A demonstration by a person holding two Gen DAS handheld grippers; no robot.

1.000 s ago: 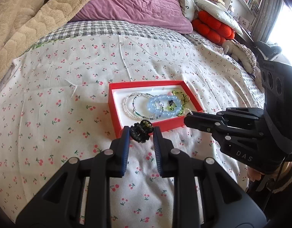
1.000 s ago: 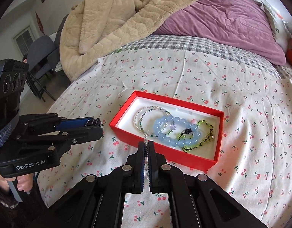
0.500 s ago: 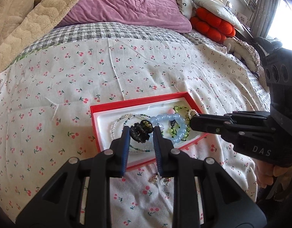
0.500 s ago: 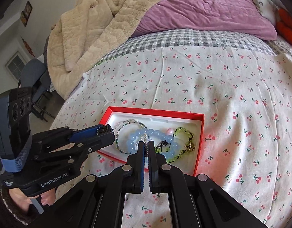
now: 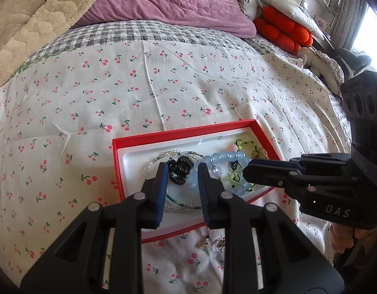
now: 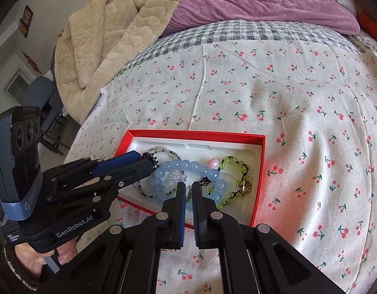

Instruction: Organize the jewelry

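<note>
A red tray point(image 5: 183, 132) point(image 6: 195, 133) with a white lining lies on the cherry-print bedsheet. It holds a blue bead bracelet point(image 5: 227, 158) point(image 6: 188, 166), a green bracelet point(image 5: 249, 147) point(image 6: 235, 169) and a thin seed-bead loop point(image 6: 161, 150). My left gripper point(image 5: 182, 169) point(image 6: 149, 163) hangs over the tray's left half, shut on a small black hair clip point(image 5: 179, 172). My right gripper point(image 6: 188, 186) point(image 5: 247, 171) is over the tray's near side. Its jaws are opening, and a pale bead strand point(image 6: 188, 193) shows in the narrow gap, free of the pads.
Two small earrings point(image 5: 208, 242) lie on the sheet just in front of the tray. A beige blanket point(image 6: 110, 39) and a purple duvet point(image 5: 168, 5) lie at the bed's far end, with red cushions point(image 5: 284, 31) to the right. The bed's edge and a chair point(image 6: 43, 98) are at left.
Both grippers came forward and down, from in front of the tray to over it. The right jaws, shut before, now stand slightly apart. The left still carries the black clip.
</note>
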